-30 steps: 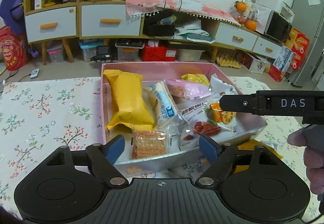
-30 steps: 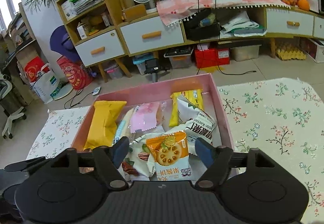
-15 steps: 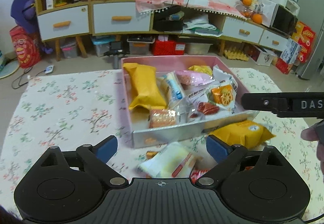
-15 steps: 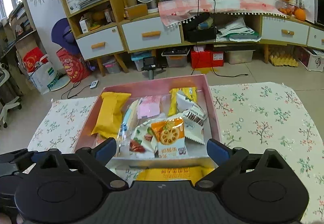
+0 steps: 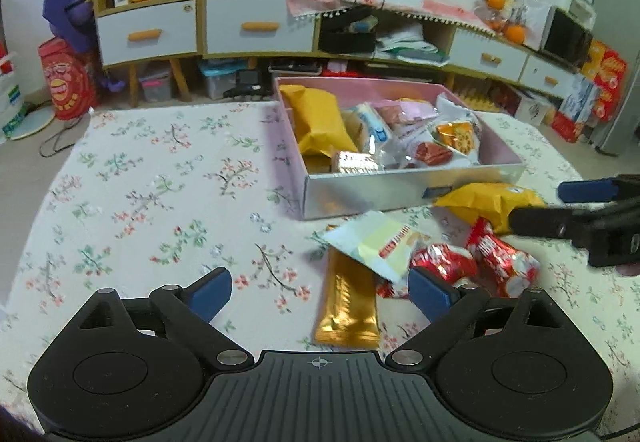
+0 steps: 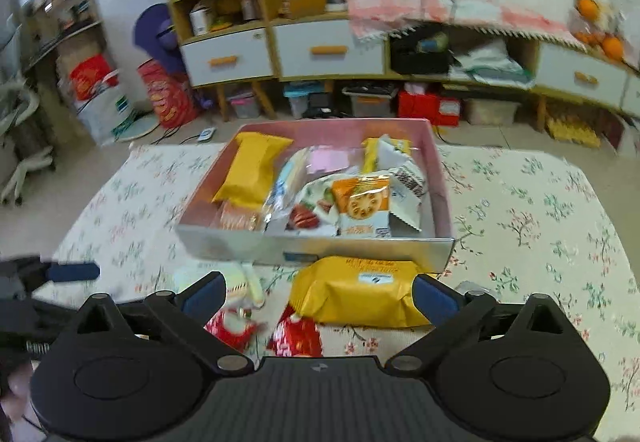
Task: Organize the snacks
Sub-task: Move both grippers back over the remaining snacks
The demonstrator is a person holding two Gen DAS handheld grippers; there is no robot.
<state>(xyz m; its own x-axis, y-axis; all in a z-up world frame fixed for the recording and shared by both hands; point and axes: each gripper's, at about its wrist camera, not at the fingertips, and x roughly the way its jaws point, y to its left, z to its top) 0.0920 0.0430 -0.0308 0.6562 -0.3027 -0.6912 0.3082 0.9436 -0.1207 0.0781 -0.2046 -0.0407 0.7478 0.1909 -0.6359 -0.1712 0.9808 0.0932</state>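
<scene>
While the floral tablecloth [image 5: 152, 178] is covering the table, the pink box [image 5: 416, 190] is sitting on it as the reference landmark, holding a yellow packet [image 5: 320, 122], an orange-labelled packet [image 6: 362, 198] and other wrapped snacks inside its walls. Just in front of the box's near wall, a large yellow bag [image 6: 360, 294] is lying flat on the cloth. Nearer than that bag, a pale green packet [image 5: 376, 246], a gold bar [image 5: 348, 306] and red-wrapped sweets [image 5: 500, 262] are lying loose, apart from the box. The left gripper [image 5: 320, 292] is hovering in front of the box with jaws spread wide, gripping nothing. The right gripper [image 6: 318, 296] is widening its jaws above the yellow bag, pads not pressing it.
</scene>
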